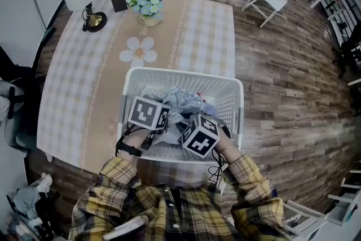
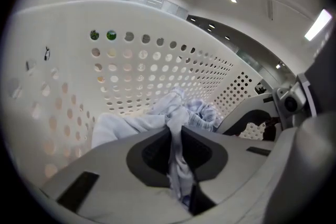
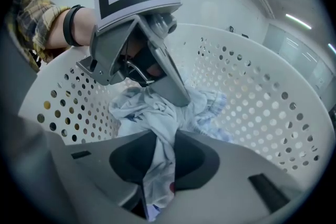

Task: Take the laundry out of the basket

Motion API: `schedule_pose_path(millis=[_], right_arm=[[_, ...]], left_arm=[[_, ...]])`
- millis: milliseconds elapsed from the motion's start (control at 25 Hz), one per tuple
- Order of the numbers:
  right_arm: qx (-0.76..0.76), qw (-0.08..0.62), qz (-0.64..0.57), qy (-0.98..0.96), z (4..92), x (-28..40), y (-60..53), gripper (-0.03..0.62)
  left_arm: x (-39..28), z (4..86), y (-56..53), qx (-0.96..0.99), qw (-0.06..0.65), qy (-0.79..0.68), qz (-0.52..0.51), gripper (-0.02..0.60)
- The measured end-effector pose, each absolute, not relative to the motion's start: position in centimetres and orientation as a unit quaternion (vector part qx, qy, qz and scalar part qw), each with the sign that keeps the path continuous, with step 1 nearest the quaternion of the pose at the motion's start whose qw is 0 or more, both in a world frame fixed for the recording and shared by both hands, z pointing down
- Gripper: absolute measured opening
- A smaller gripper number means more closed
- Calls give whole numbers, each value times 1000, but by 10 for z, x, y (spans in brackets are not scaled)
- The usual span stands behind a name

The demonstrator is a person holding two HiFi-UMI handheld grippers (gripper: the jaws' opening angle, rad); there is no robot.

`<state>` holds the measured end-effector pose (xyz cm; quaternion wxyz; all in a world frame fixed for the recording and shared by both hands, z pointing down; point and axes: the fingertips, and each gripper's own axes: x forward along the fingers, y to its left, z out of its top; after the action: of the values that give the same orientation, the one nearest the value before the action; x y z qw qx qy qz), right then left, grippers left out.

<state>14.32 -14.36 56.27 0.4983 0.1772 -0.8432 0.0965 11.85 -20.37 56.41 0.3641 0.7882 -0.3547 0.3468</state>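
**A:** What are the jaws doing?

**B:** Both are clamped. The left gripper (image 2: 176,136) has its jaws nearly together on a twisted fold of the laundry (image 2: 152,122), pale blue-white cloth that runs down between the pads. The right gripper (image 3: 160,147) pinches a thicker bunch of the same light fabric, so its jaws stand a little wider.

**A:** Are they on one garment or two?

**B:** I cannot tell. The folds merge into one crumpled heap just past the jaws.

**A:** And where is that heap?

**B:** It is inside the white perforated laundry basket (image 1: 186,77), low against its floor. Both grippers reach down in from the near wall, side by side. The basket sits at the near right corner of the table (image 1: 79,93), on the checked tablecloth.

**A:** So how far along is it?

**B:** I'd say barely begun. Nothing lies outside the basket, and the gripped cloth has not cleared the rim. What is left is to lift the cloth over the wall and set it down. More laundry may lie beneath it.
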Motion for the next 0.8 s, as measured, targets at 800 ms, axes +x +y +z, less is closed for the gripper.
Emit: schedule_pose_path(millis=[800], right_arm=[[313,292,47,-902,375,154,-141,115]], left_arm=[[126,360,-182,878,256,-377,148,57]])
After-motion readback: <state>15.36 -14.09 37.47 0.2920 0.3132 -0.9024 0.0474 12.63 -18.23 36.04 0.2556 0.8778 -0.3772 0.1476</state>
